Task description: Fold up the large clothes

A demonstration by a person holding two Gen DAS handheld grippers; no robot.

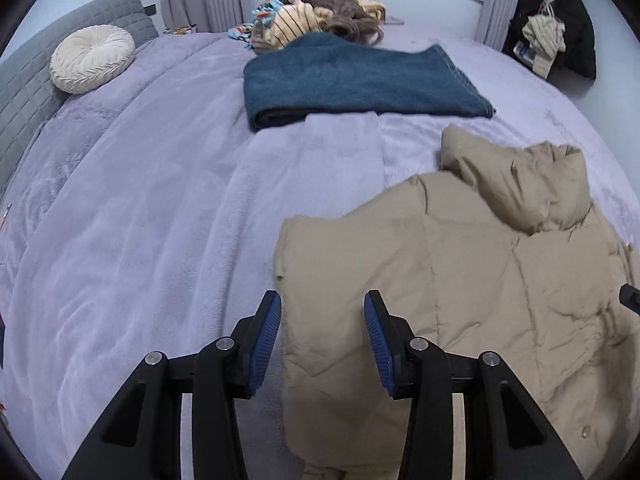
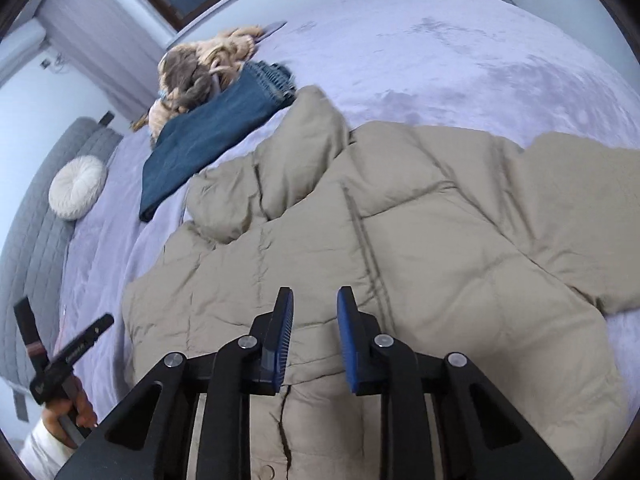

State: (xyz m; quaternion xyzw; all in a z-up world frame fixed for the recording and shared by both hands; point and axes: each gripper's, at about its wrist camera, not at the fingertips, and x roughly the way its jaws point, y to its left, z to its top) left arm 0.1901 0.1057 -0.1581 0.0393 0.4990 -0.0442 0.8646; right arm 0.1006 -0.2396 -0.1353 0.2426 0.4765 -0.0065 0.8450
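A beige puffer jacket lies spread on the lavender bedspread, its hood bunched at the far end. In the left wrist view my left gripper stands partly closed over the jacket's left side. The padded fabric fills the gap from one blue pad to the other. In the right wrist view my right gripper has its jaws narrow over the jacket's front, near the zip opening. A ridge of fabric sits between its pads. A hand shows at the lower left.
A folded dark blue blanket lies beyond the jacket, with a heap of mixed clothes behind it. A round white cushion leans on the grey headboard. Dark garments hang at the far right.
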